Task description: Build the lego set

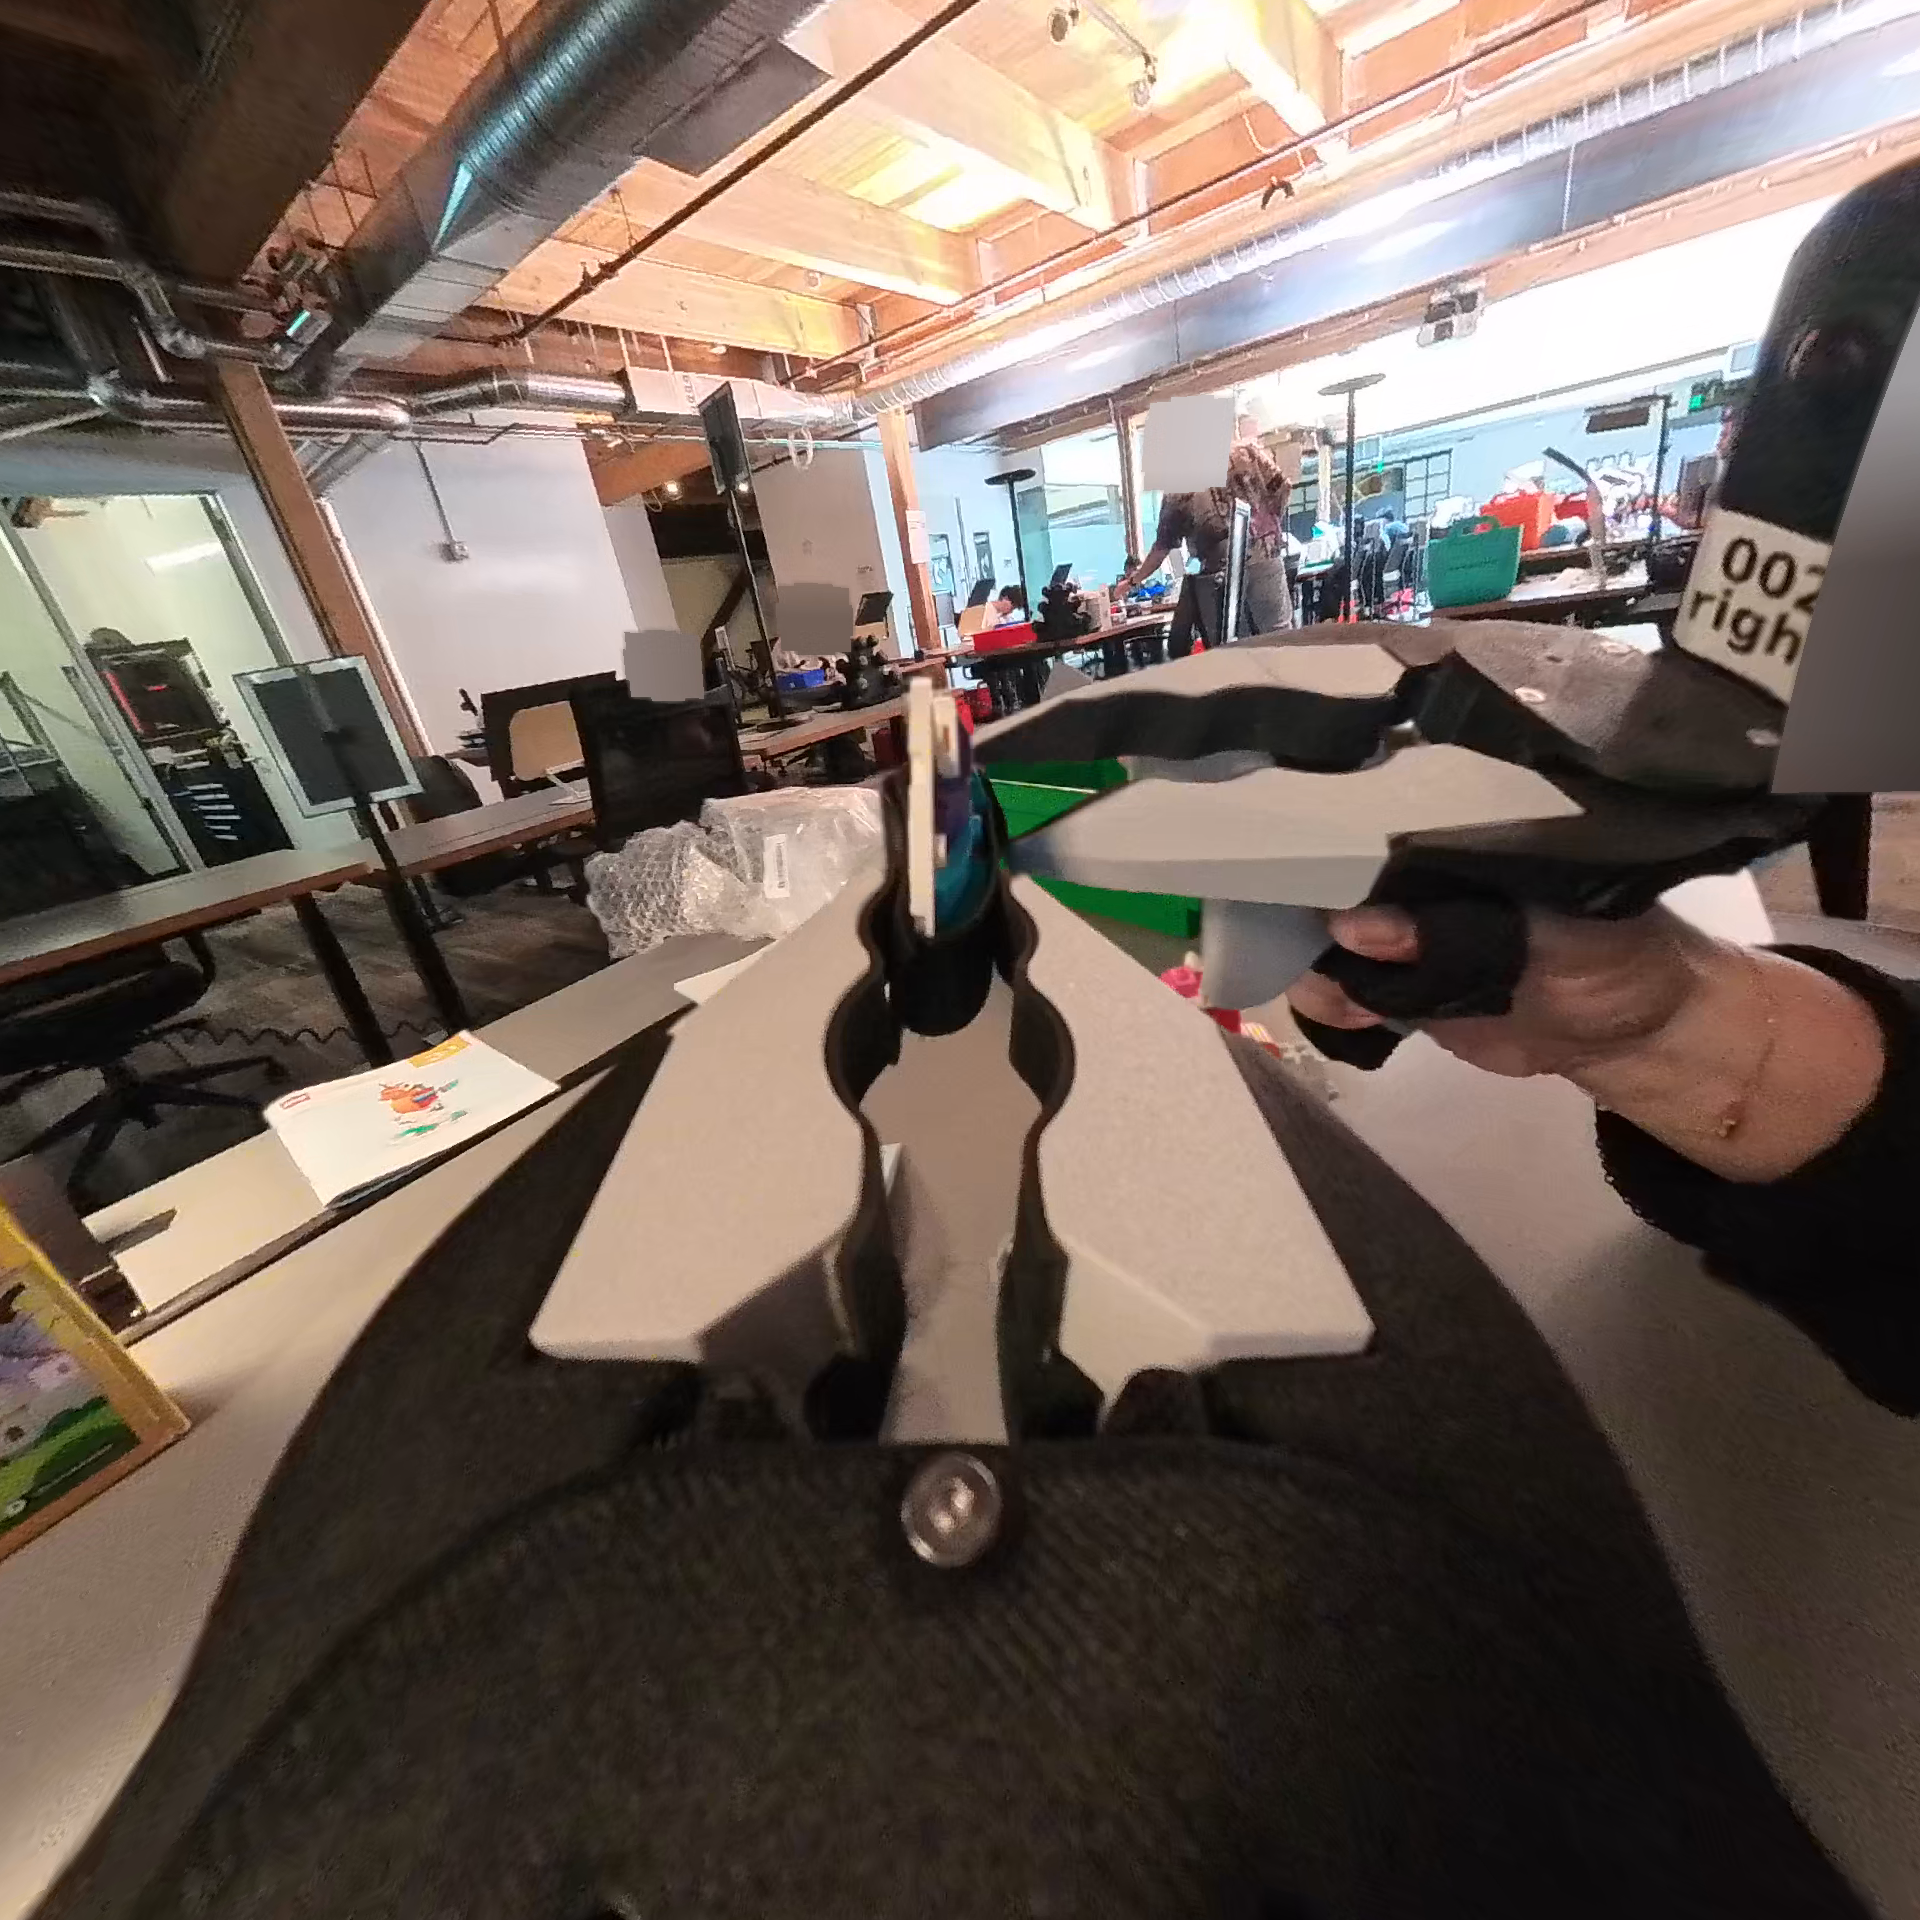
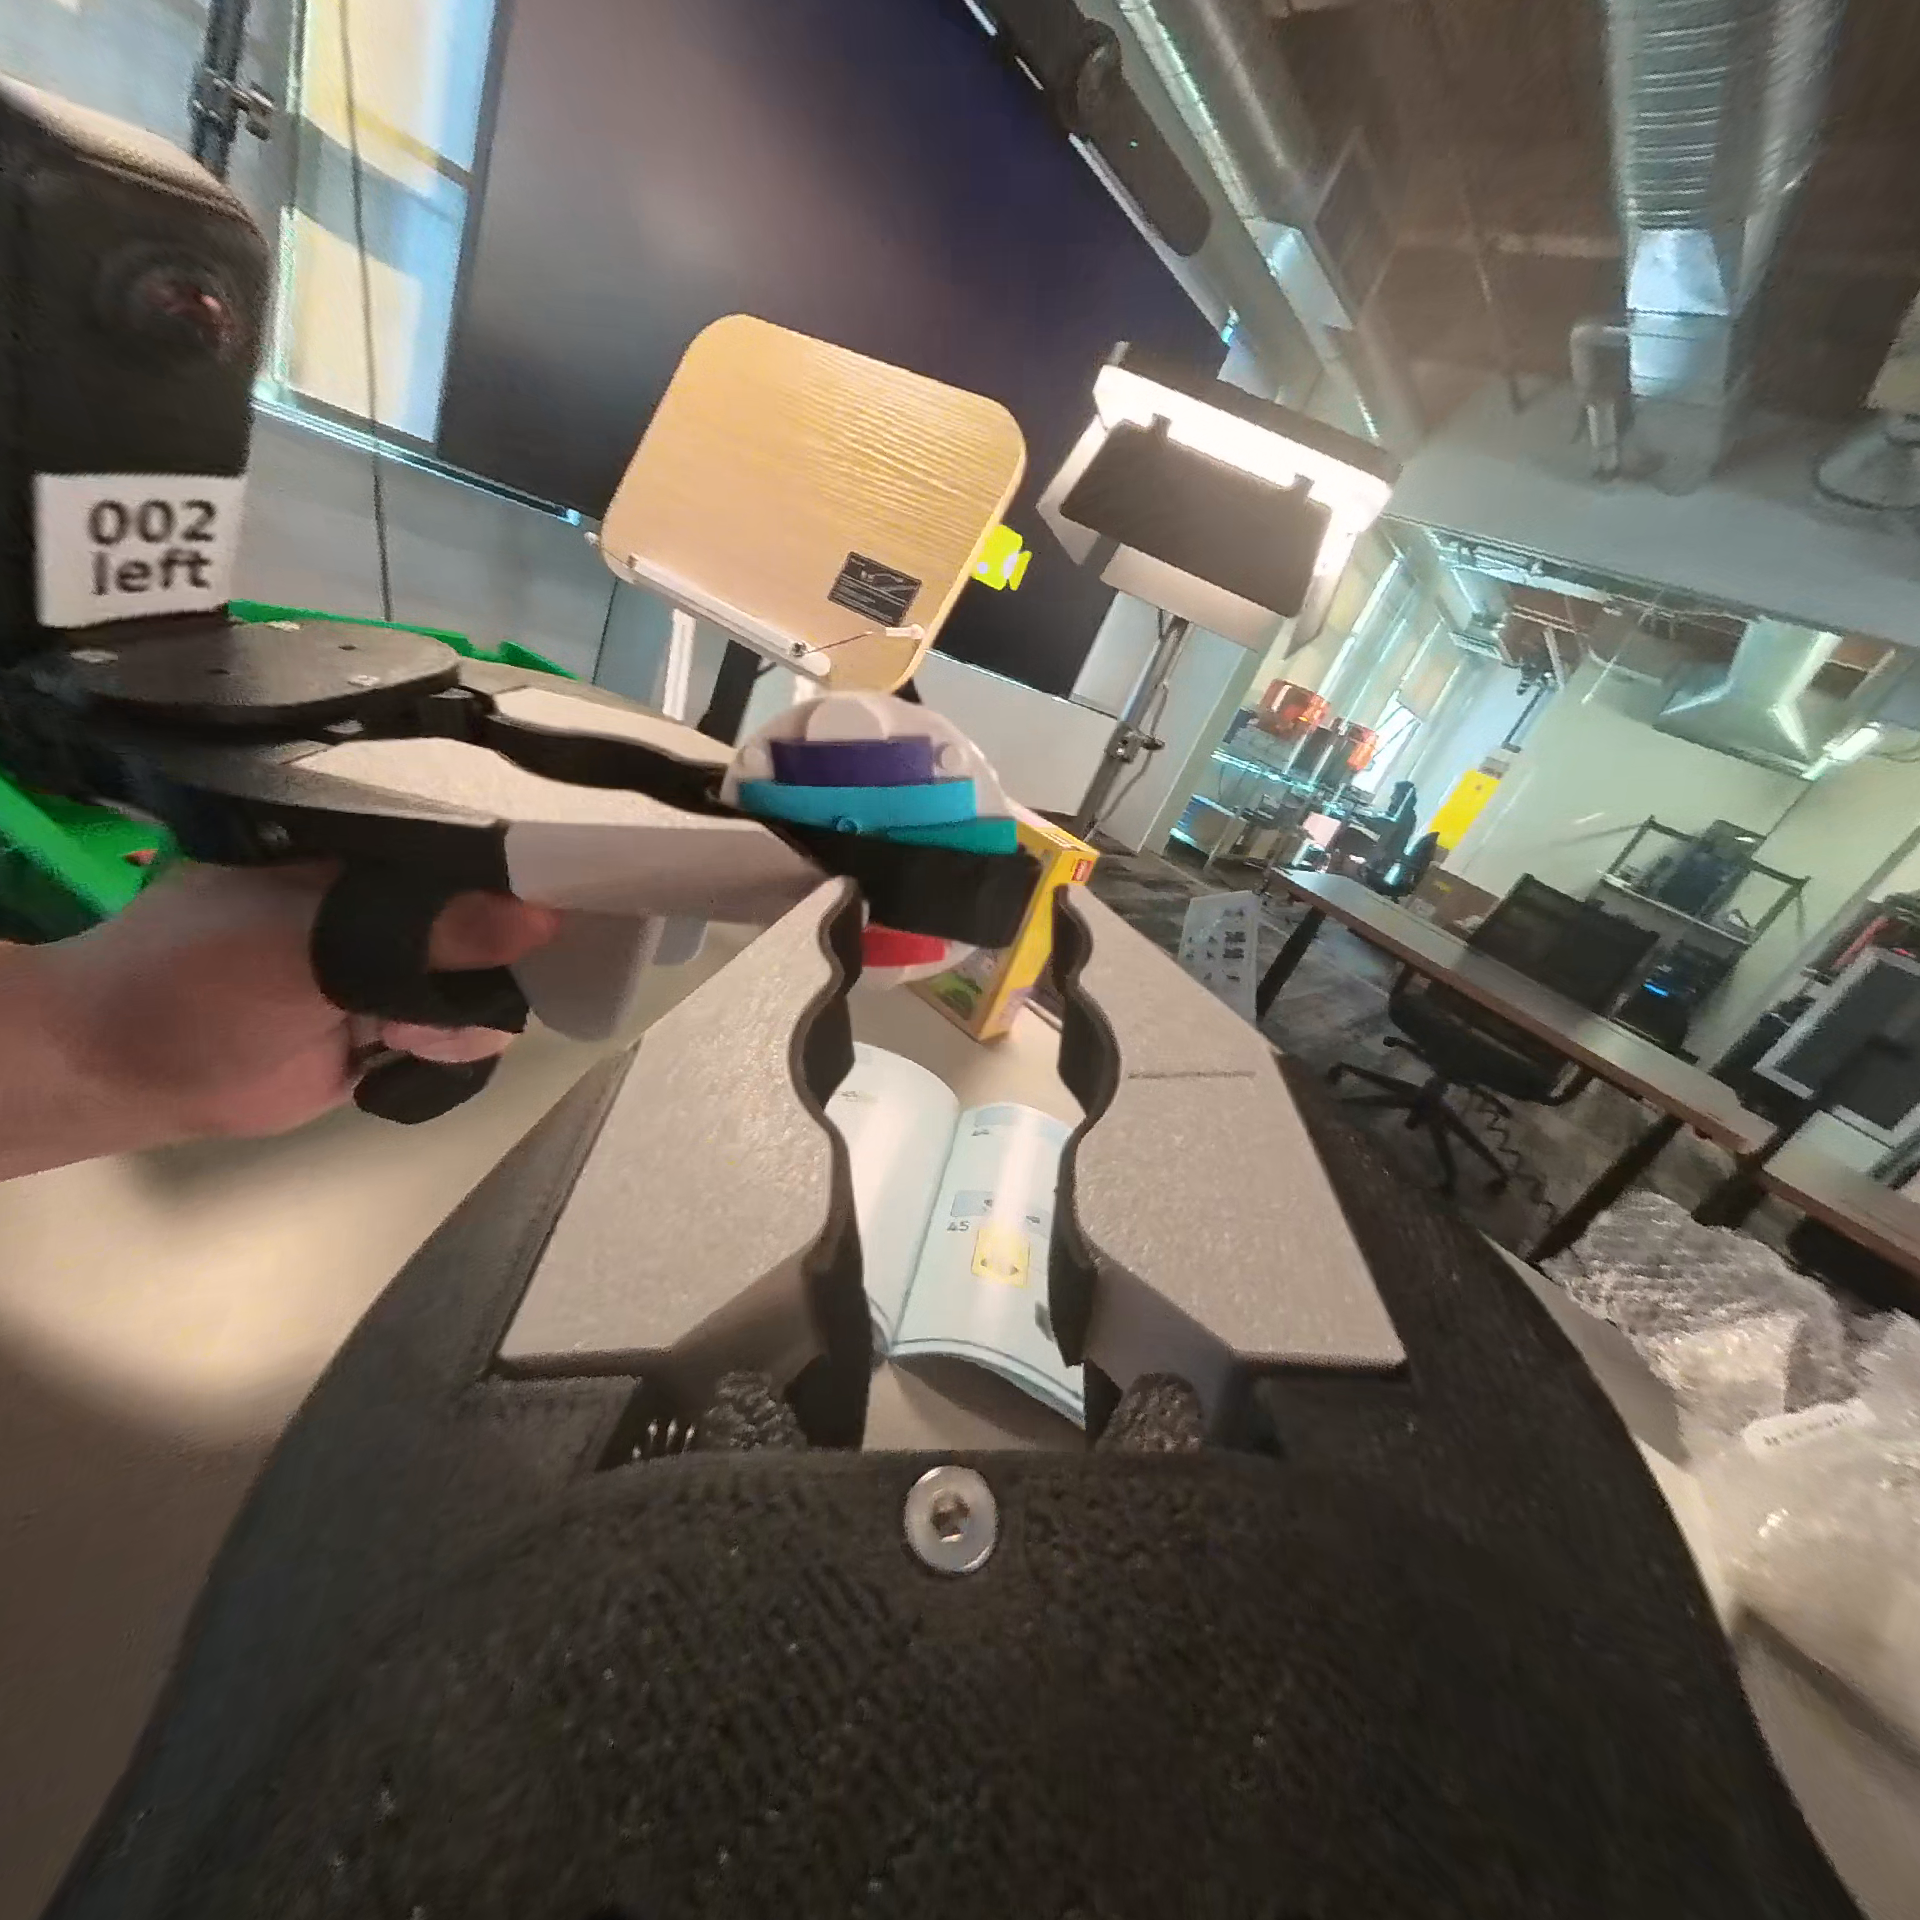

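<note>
A small lego model (image 2: 862, 800) of white, purple, teal, black and red parts is held up in the air above the table. In the left wrist view it (image 1: 961, 842) shows edge-on with a white plate on its left side. My left gripper (image 1: 940, 914) is shut on its lower black part. My right gripper (image 2: 951, 904) comes in from the side and its tips close on the black part from both sides. The right gripper (image 1: 1003, 795) meets the model from the right in the left wrist view. The left gripper (image 2: 769, 800) enters from the left in the right wrist view.
An open instruction booklet (image 2: 966, 1226) lies on the grey table (image 2: 208, 1299) below the grippers. A yellow lego box (image 2: 1029, 935) stands beyond it. A green bin (image 1: 1101, 862), loose pieces (image 1: 1184, 982), bubble wrap (image 1: 727, 862) and a wooden book stand (image 2: 810, 499) are around. Left and right tips are no more than a few centimetres apart.
</note>
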### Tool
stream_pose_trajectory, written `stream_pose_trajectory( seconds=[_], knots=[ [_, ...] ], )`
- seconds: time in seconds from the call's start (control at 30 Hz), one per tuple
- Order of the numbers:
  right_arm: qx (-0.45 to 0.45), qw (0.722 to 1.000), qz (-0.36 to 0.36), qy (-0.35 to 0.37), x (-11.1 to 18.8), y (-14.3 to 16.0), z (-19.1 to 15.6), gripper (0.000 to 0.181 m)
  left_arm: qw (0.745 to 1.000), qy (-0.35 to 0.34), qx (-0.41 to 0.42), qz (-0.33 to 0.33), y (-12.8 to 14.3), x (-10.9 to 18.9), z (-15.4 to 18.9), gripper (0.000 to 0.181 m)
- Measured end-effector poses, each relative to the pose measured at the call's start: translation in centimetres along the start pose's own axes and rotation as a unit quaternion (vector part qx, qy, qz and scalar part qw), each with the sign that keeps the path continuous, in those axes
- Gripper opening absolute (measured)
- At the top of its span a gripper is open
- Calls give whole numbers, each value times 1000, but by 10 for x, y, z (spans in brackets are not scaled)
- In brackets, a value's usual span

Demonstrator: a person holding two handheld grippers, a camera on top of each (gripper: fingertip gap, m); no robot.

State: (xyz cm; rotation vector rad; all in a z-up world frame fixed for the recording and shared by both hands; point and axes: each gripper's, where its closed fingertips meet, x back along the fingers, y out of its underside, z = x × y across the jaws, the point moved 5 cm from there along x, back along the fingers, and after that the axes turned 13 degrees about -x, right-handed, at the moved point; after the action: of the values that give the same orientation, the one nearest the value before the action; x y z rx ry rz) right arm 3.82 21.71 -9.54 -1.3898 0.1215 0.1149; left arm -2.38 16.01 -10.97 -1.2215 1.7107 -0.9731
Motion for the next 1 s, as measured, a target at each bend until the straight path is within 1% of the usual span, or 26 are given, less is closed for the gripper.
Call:
stream_pose_trajectory(
  seconds=[0.2,0.47,0.6,0.67,0.7,0.73,0.77,0.8,0.83,0.87,0.9,0.97,1.0],
  knots=[
    [9,999,-7,33,-3,3,-1,27,1000,-19,-8,-17,2,-1,0,16],
    [-13,999,-12,37,-6,7,-1,16,999,-36,-14,-23,4,-2,-1,16],
    [-5,999,-6,39,-6,8,-3,7,998,-50,-37,-31,2,-3,0,16],
    [-3,999,-4,45,-7,9,-3,5,997,-52,-34,-36,3,-4,0,16],
    [-5,999,-3,53,-7,9,-1,5,997,-57,-32,-39,4,-3,-2,16],
    [-1,995,10,97,-4,7,10,0,997,-58,-35,-35,4,0,-4,16],
    [5,988,20,155,2,4,30,0,999,-35,-28,-11,-2,4,1,16],
    [-19,985,22,171,7,4,46,0,998,-44,-34,-11,-4,5,1,16],
    [-72,986,33,148,10,4,54,0,996,-65,-55,-21,-2,5,0,16],
    [-121,986,50,104,12,3,55,0,995,-69,-60,-27,0,2,-1,16],
    [-151,984,64,63,13,2,52,0,997,-63,-49,-24,1,0,-1,16],
    [-154,986,59,-10,10,1,37,13,996,-67,-44,-31,6,-1,-3,16],
    [-145,988,44,-29,7,3,30,21,996,-66,-43,-33,7,-1,-3,16]
  ],
)
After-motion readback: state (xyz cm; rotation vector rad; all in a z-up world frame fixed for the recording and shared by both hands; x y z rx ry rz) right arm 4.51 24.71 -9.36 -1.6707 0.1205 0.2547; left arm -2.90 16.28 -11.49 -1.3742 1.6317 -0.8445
